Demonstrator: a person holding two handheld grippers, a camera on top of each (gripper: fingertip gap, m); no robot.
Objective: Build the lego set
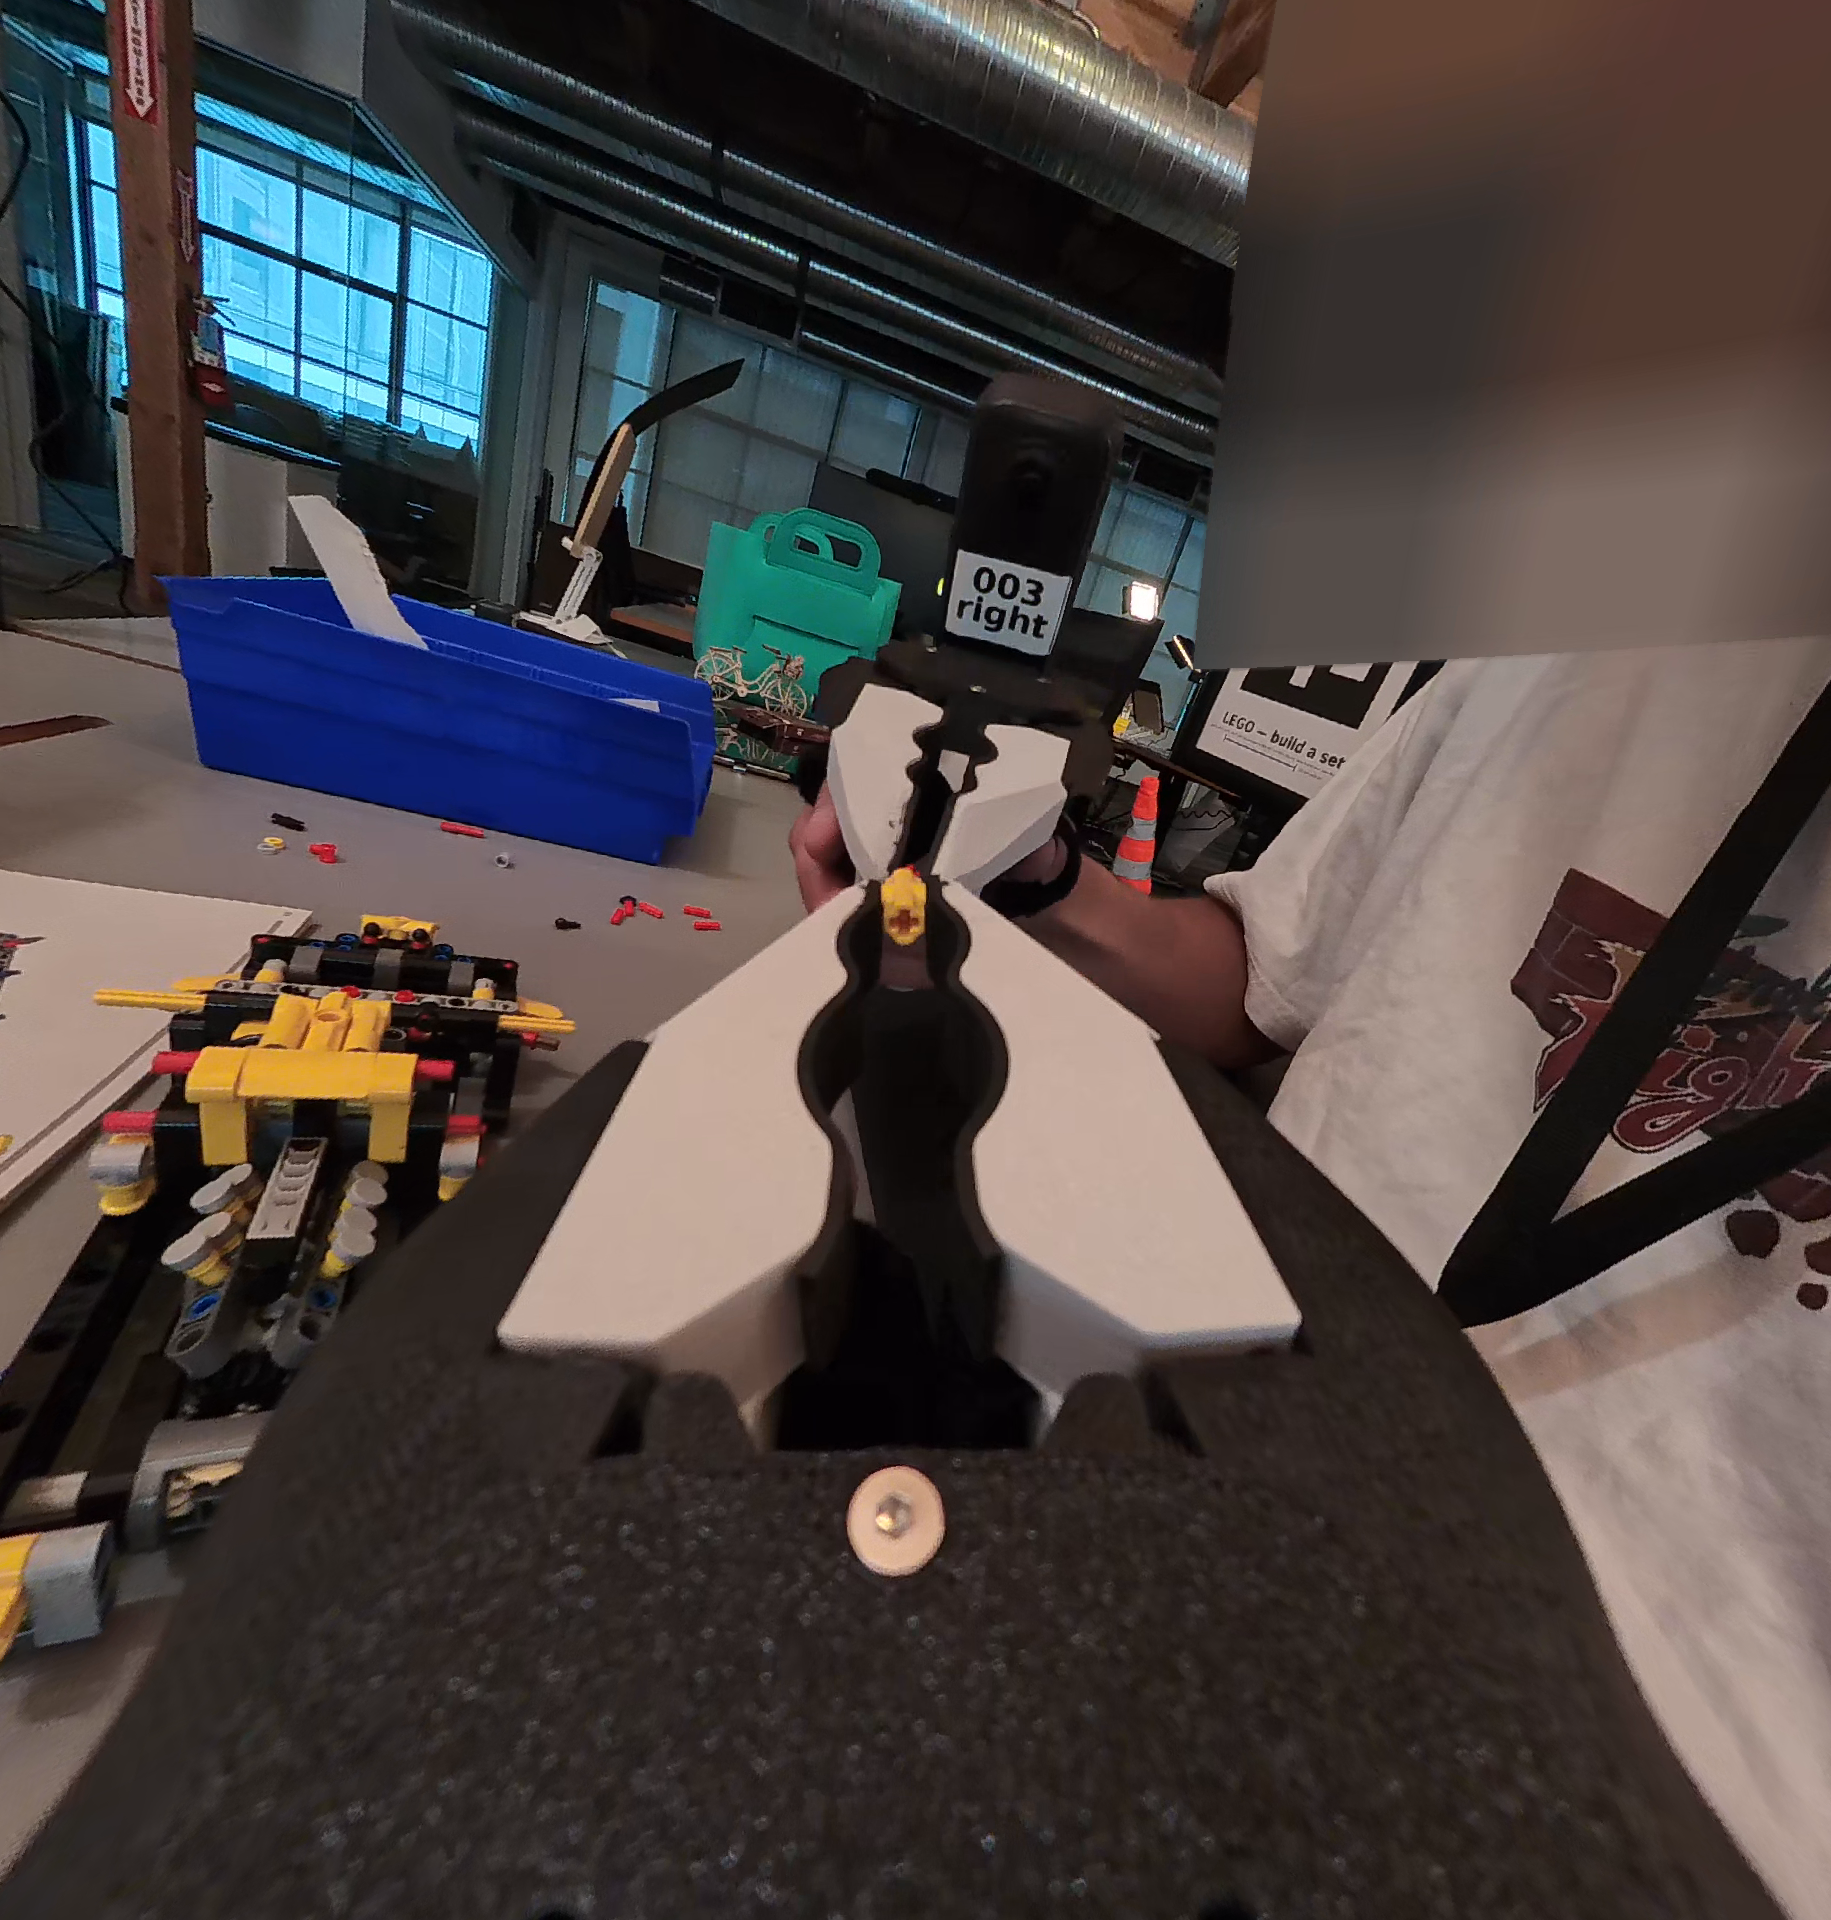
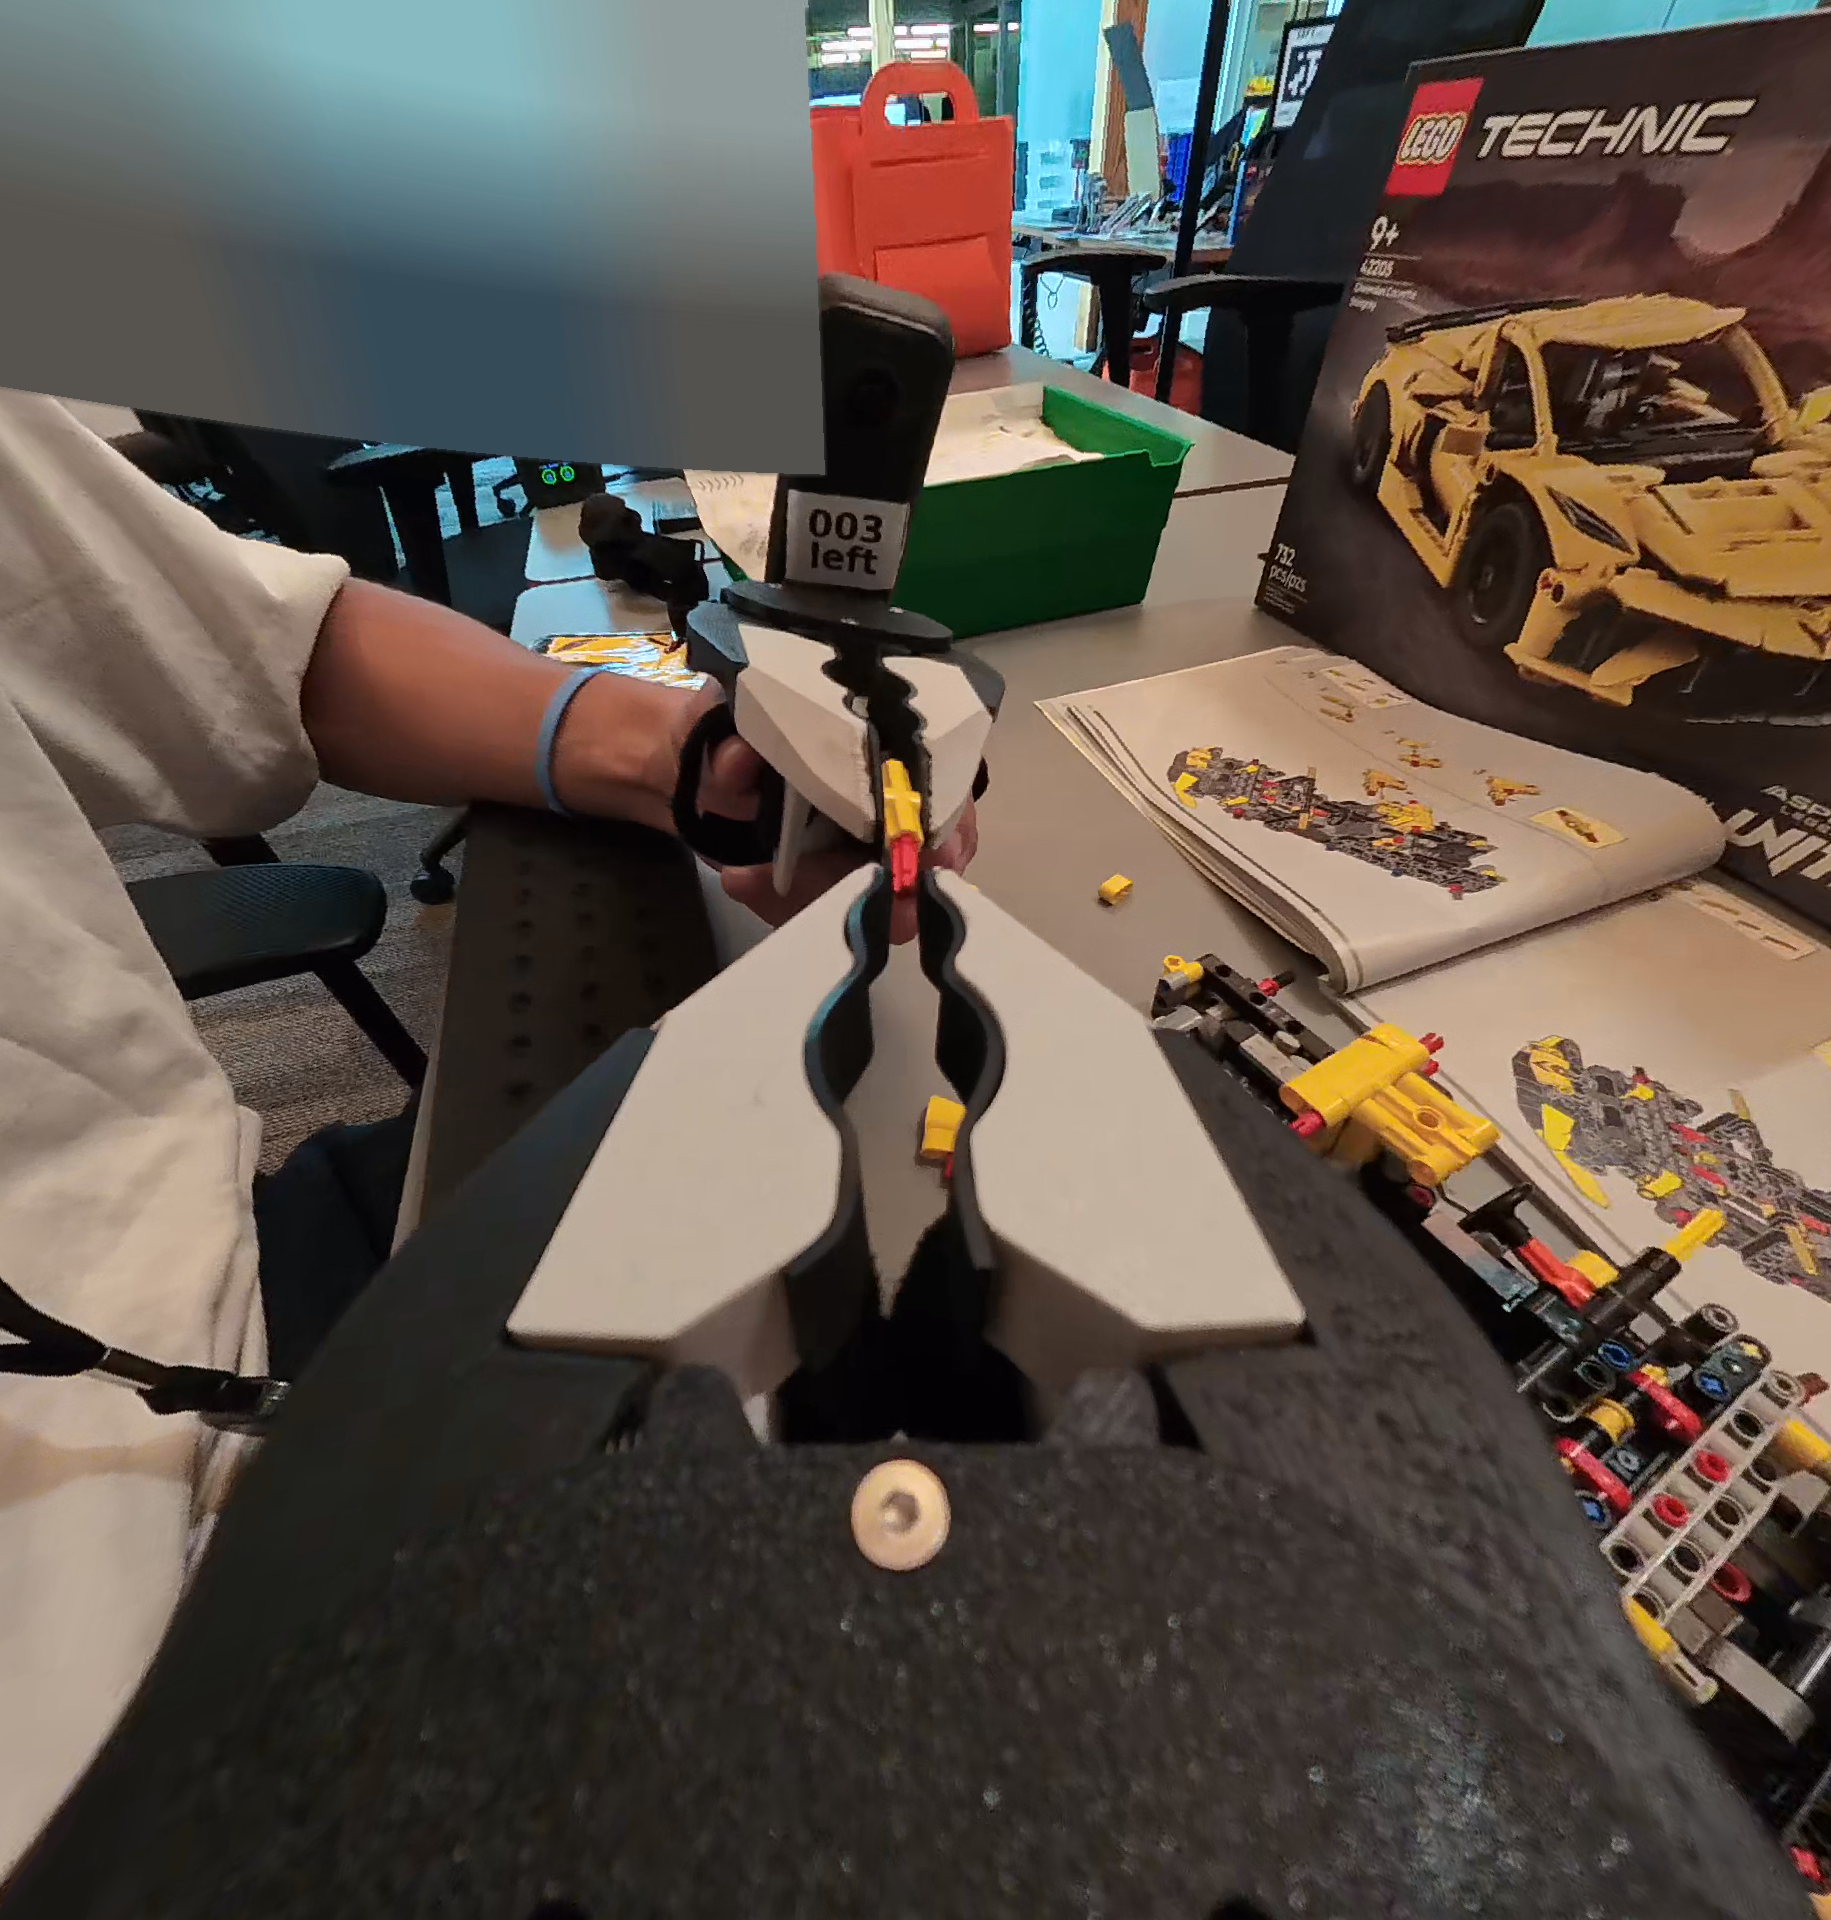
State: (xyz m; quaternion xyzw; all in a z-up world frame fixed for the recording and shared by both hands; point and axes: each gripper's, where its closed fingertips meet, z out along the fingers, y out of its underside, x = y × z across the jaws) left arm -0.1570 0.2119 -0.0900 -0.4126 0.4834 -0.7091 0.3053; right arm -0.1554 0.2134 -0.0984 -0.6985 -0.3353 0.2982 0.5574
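My left gripper [image 1: 903,920] is shut on a small yellow connector [image 1: 903,906] and holds it in the air above the table. My right gripper [image 2: 903,883] is shut on a short red pin [image 2: 903,868]. The two grippers meet tip to tip, and the pin's end touches the yellow connector [image 2: 896,802]. The right gripper [image 1: 919,852] shows facing me in the left wrist view, and the left gripper [image 2: 898,823] shows in the right wrist view. The partly built black and yellow car chassis [image 1: 298,1122] lies on the table; it also shows in the right wrist view [image 2: 1410,1122].
The open instruction booklet [image 2: 1358,790] and the set's box [image 2: 1617,468] are beyond the chassis. A blue bin [image 1: 443,707] and a green bin [image 2: 1046,509] stand farther back. Loose red pins [image 1: 662,914] and yellow pieces [image 2: 1113,888] lie on the grey table. A person's torso is close by. The grippers are tip to tip, or close to it.
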